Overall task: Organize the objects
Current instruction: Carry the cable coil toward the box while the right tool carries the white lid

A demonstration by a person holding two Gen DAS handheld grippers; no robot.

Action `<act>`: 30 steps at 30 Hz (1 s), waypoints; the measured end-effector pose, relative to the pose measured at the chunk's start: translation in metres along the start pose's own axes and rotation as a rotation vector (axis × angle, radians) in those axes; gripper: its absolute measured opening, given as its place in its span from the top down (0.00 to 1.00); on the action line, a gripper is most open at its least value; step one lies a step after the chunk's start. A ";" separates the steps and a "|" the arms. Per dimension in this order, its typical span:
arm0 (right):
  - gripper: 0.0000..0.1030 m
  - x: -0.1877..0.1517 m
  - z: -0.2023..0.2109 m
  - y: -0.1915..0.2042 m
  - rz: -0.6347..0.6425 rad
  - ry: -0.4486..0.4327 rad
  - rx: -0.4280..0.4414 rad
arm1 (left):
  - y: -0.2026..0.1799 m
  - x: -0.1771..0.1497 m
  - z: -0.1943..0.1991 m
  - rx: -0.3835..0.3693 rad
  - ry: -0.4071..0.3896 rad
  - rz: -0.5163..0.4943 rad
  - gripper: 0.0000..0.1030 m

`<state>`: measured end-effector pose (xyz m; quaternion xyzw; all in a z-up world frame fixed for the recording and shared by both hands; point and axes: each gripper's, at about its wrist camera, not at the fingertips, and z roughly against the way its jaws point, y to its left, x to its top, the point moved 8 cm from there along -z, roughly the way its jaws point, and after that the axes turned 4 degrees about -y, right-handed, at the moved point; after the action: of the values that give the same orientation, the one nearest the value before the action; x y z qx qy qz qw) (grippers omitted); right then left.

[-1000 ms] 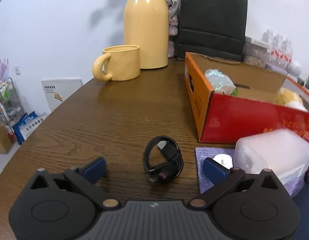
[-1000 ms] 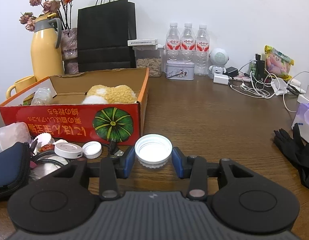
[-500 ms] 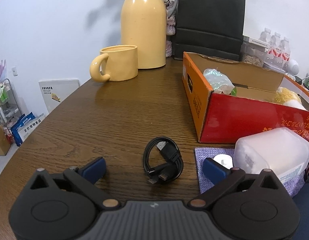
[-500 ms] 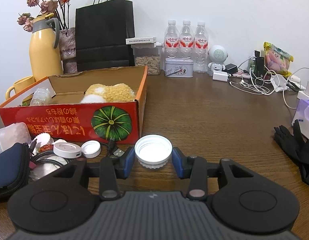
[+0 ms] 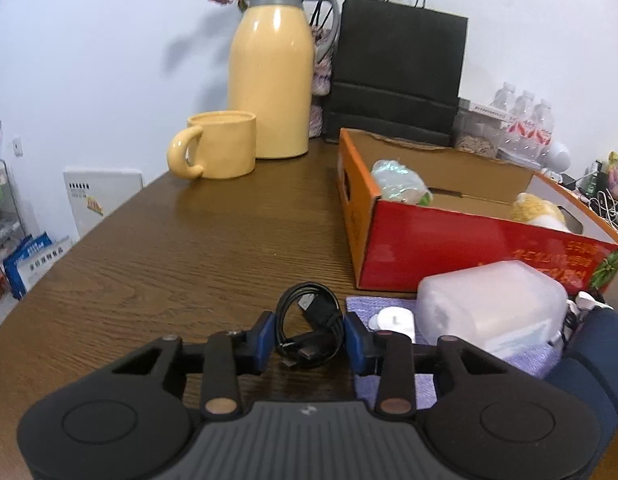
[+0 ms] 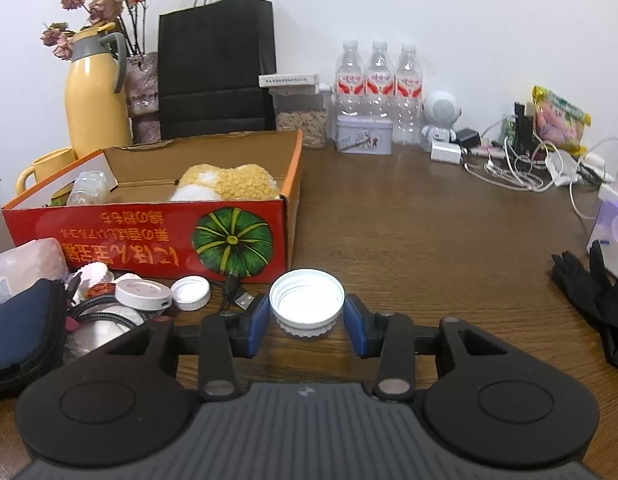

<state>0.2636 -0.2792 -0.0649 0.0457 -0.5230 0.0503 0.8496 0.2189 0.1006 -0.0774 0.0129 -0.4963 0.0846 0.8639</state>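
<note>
Where the wooden table (image 5: 157, 248) curved along its left edge, a yellow mug (image 5: 217, 145) stood just in front of a tall yellow jug (image 5: 272, 76), both toward the far side and well apart from the action. Nearer the front edge, the left gripper (image 5: 310, 336) had its blue fingers (image 5: 265, 336) closed in against the two sides of a coiled black USB cable (image 5: 309, 325), which lay on the table with its plug ends pointing toward the camera. Just right of that coil a purple cloth (image 5: 363, 305) lay flat, carrying a small white puck (image 5: 392, 320) and a frosted plastic container (image 5: 493, 307) on its side. Behind these sat the red and orange cardboard box (image 5: 449, 258), open at the top, holding a crinkled clear wrapper (image 5: 397, 182) at its left end and a fuzzy yellow plush (image 6: 229, 182) further right. In the right wrist view, a dark blue pouch (image 6: 21, 328), a round white device (image 6: 143, 297) and a small white cap (image 6: 191, 293) crowded the table in front of the box. The right gripper (image 6: 307, 320) pinched a large white lid (image 6: 307, 303), open side up, between its fingers (image 6: 355, 330), close to the front edge. Toward the right edge lay black gloves (image 6: 593, 292), and three water bottles (image 6: 379, 80) lined the far edge.
</note>
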 end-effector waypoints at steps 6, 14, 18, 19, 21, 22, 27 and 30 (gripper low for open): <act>0.61 -0.001 0.015 0.012 0.008 -0.047 0.017 | -0.011 0.003 0.028 -0.018 -0.061 -0.035 0.67; 0.61 0.005 0.036 0.046 0.032 -0.082 0.099 | -0.047 0.018 0.064 -0.102 -0.145 -0.080 0.67; 0.61 0.015 0.040 0.066 0.046 -0.102 0.141 | -0.072 0.028 0.071 -0.152 -0.168 -0.091 0.67; 0.61 0.017 0.041 0.070 0.047 -0.107 0.148 | -0.078 0.031 0.071 -0.165 -0.173 -0.094 0.67; 0.61 0.024 0.041 0.078 0.051 -0.118 0.163 | -0.090 0.036 0.069 -0.184 -0.176 -0.096 0.67; 0.61 0.026 0.041 0.081 0.051 -0.123 0.170 | -0.095 0.038 0.069 -0.195 -0.177 -0.099 0.67; 0.61 0.043 0.037 0.095 0.057 -0.146 0.196 | -0.119 0.052 0.063 -0.232 -0.202 -0.107 0.67; 0.61 0.054 0.029 0.102 0.059 -0.155 0.205 | -0.129 0.062 0.057 -0.242 -0.215 -0.107 0.67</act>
<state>0.2489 -0.1803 -0.0012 0.1209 -0.5802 0.1249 0.7957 0.2210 -0.0241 0.0123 -0.0557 -0.5911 -0.0237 0.8043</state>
